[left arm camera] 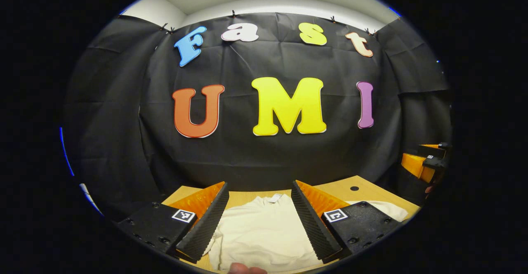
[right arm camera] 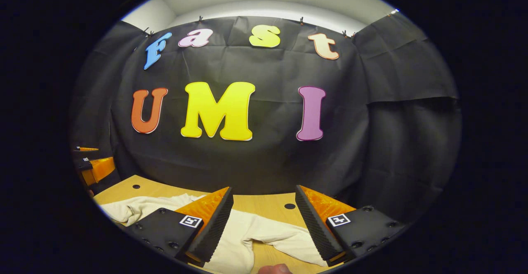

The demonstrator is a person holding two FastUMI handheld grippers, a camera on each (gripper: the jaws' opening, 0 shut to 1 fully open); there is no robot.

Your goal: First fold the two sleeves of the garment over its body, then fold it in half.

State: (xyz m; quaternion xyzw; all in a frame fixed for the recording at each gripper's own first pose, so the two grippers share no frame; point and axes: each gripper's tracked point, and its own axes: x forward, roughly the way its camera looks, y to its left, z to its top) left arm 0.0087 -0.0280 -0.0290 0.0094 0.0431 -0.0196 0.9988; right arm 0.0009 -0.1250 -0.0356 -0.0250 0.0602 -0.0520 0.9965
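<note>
A cream long-sleeved garment (left arm camera: 264, 232) lies flat on the wooden table (left arm camera: 342, 189), its collar toward the far wall. My left gripper (left arm camera: 260, 218) hovers above the garment's body, open, nothing between its fingers. In the right gripper view the same garment (right arm camera: 243, 241) spreads below, with one sleeve (right arm camera: 284, 239) stretched toward the right and another part bunched at the left (right arm camera: 136, 210). My right gripper (right arm camera: 264, 224) is open above that sleeve and holds nothing. The other gripper shows far off at the right edge (left arm camera: 425, 162) and at the left edge (right arm camera: 93, 166).
The table (right arm camera: 264, 206) has small round holes (right arm camera: 290, 206) in its top and ends just before the black cloth wall. A fingertip (left arm camera: 245, 269) pokes in at the bottom of each view.
</note>
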